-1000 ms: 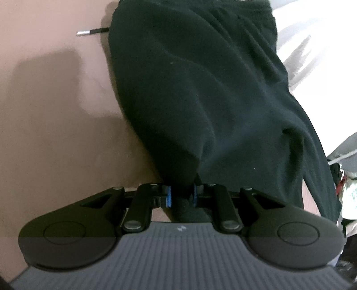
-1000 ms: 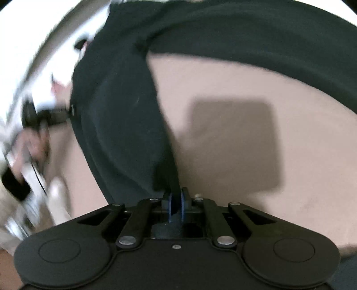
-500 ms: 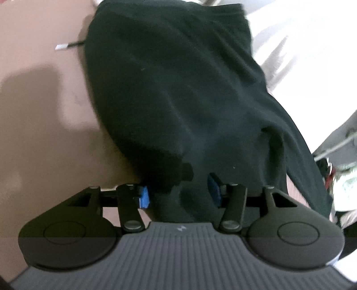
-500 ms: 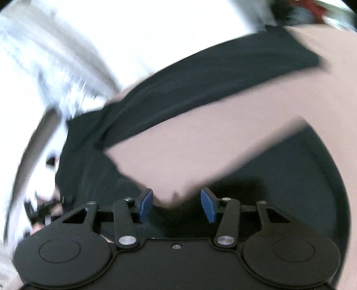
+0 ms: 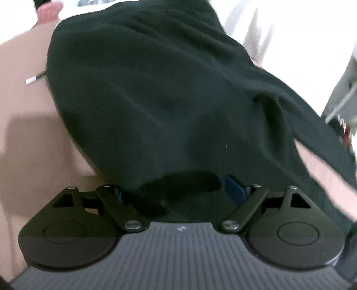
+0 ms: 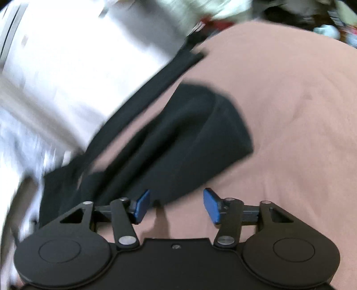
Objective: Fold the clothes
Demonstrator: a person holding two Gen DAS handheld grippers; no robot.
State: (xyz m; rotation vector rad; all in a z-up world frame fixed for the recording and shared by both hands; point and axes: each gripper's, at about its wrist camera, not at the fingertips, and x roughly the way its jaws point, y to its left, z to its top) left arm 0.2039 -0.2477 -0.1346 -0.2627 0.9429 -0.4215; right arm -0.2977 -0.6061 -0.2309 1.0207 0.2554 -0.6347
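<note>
Black sweatpants (image 5: 167, 93) lie spread on a pink-brown bed sheet (image 5: 26, 145). Their white-tipped drawstring (image 5: 31, 80) pokes out at the left. My left gripper (image 5: 176, 191) sits at the near edge of the cloth. Its jaws are opening wide, and a fold of the fabric lies loose between the pads without being pinched. In the right wrist view, a folded black trouser leg (image 6: 178, 142) runs diagonally over the sheet (image 6: 290, 111). My right gripper (image 6: 176, 206) hovers at its near edge, jaws opening. The blue pads (image 6: 212, 206) are apart, with mostly bare sheet between them.
White bedding or a wall (image 5: 279, 33) lies beyond the sweatpants on the right. A blurred white surface (image 6: 67, 67) fills the left of the right wrist view. Mixed clutter (image 6: 312, 17) lines the far edge of the bed. Bare sheet stretches to the right of the trouser leg.
Both grippers went from shut on the black cloth to open and let it go. The right gripper swung quickly across to the trouser leg's end. The left shifted slightly and rolled.
</note>
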